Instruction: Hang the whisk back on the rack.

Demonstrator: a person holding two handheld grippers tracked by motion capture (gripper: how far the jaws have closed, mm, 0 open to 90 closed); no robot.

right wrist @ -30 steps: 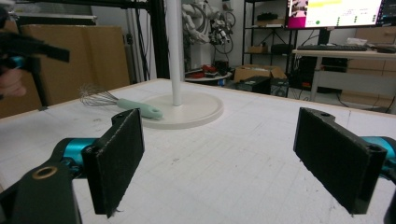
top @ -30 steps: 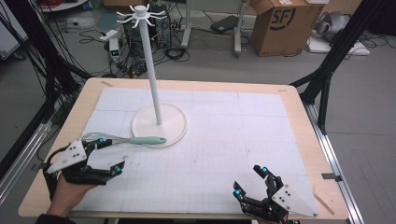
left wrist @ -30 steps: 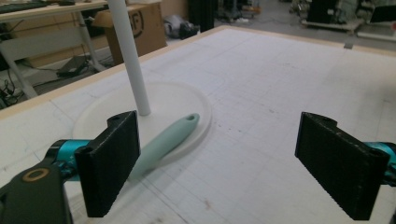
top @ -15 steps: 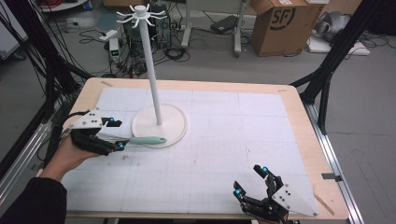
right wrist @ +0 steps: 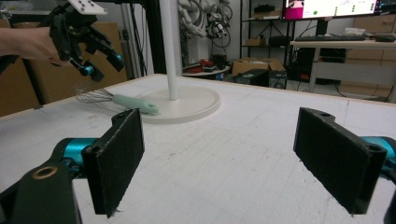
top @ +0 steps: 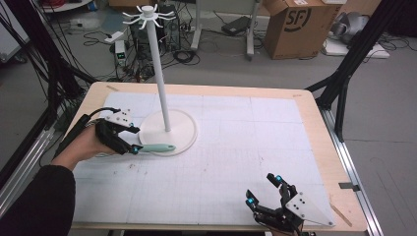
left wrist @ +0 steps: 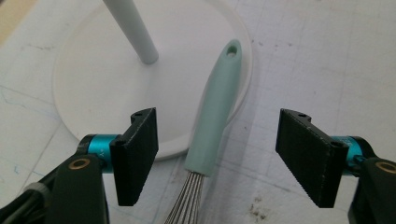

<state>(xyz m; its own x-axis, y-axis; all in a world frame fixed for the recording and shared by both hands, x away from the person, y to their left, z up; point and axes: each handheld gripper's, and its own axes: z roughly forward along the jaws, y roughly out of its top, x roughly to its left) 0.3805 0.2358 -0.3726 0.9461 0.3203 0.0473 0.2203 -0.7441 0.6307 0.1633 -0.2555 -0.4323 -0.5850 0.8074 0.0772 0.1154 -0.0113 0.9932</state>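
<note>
Whisk [top: 147, 148] lies on the mat at table left in the high view, mint handle pointing right with its end up on the rim of the stand base [top: 189, 129], wires under the left gripper [top: 132, 139]. That gripper sits over the wire end, held by a hand [top: 81, 147] coming in from the left; jaws partly open and just been closing, whisk between them but not pinched as far as I can tell. White pole [top: 158, 64] stands upright from the base, hook crown on top. Right gripper [top: 264, 189] is near the table's near edge, right of centre, jaws spread, nothing in them, well apart from the whisk. Left gripper view: left gripper [left wrist: 219, 140] straddles the whisk [left wrist: 212, 121] where handle meets wires; both pads clear of the handle, gaps each side, so no grip. Handle runs away from the camera, hang hole at its far end, lying across the base [left wrist: 93, 88] rim; pole [left wrist: 133, 30] foot just left of it. Right gripper view: right gripper [right wrist: 238, 154] wide open and empty, low over the mat. Far left the whisk [right wrist: 121, 101] lies with handle tip against the base [right wrist: 196, 105], left gripper [right wrist: 100, 58] hanging above the wires, hand [right wrist: 28, 44] behind it.
</note>
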